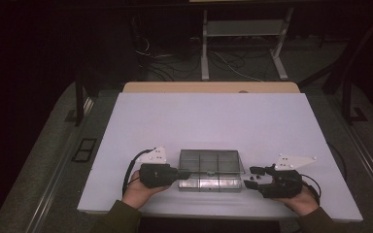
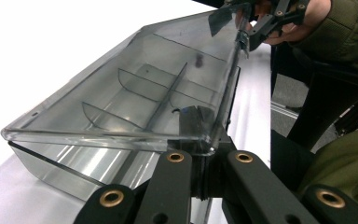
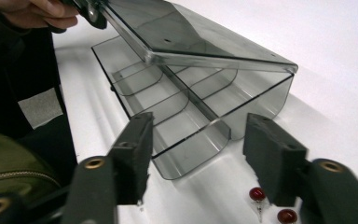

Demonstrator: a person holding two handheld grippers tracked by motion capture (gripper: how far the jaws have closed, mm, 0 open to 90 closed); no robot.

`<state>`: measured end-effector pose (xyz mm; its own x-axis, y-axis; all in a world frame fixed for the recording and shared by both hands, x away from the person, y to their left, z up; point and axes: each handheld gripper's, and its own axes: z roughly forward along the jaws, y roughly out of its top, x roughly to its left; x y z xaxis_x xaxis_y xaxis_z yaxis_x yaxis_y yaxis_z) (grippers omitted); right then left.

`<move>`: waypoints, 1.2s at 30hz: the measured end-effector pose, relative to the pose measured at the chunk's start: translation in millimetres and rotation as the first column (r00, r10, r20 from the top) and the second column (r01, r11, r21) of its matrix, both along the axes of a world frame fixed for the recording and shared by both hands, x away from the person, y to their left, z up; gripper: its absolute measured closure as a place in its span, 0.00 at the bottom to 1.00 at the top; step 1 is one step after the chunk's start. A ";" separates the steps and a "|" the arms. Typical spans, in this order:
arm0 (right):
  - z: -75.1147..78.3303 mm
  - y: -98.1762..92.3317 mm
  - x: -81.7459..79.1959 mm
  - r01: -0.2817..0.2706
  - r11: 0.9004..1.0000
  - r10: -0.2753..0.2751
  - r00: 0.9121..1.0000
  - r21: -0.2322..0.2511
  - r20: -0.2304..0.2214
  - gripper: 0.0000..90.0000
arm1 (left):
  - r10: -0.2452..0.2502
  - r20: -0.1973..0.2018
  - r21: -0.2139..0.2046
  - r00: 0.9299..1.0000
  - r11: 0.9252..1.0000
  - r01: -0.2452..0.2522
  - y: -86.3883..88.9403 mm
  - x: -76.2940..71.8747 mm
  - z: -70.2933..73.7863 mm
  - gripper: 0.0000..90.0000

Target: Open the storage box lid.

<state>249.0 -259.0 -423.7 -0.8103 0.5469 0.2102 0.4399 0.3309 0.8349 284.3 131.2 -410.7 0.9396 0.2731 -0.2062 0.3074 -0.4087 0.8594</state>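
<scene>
A clear plastic box [image 1: 209, 171] with divided compartments [image 3: 177, 109] lies near the table's front edge. Its lid [image 3: 191, 37] is tilted up, hinged along the far side. My left gripper [image 2: 200, 154] is shut on the lid's front rim [image 2: 107, 137] at the box's left end; the same gripper [image 1: 187, 174] points right in the high view. My right gripper [image 3: 196, 149] stands open just off the box's right end, its pads [image 3: 135, 158] apart and touching nothing. Two red-headed pins [image 3: 257, 194] lie on the white surface below its jaws. From above, that gripper [image 1: 251, 177] points left.
A white sheet [image 1: 213, 121] covers the table, with a strip of wood [image 1: 209, 87] at its far edge. Beyond it a metal stand [image 1: 243, 43] and loose cables [image 1: 175, 63] sit on the dark floor. Olive sleeves [image 1: 119, 218] enter from the bottom.
</scene>
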 end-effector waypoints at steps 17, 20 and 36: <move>-3.5 -1.4 0.7 0.044 0.999 -0.044 0.999 0.000 -0.007 0.31 | 0.006 0.029 -0.019 1.000 1.000 -0.006 -0.6 9.3 11.5 0.99; -3.8 -0.9 -0.1 0.058 0.998 -0.058 0.998 0.001 0.014 0.29 | 0.001 0.037 -0.011 0.999 1.000 -0.001 -0.8 11.8 14.6 0.99; -3.8 -4.9 0.2 0.074 0.997 -0.074 0.997 0.013 0.019 0.29 | 0.010 0.085 -0.021 0.996 1.000 -0.008 -1.5 24.2 30.6 0.99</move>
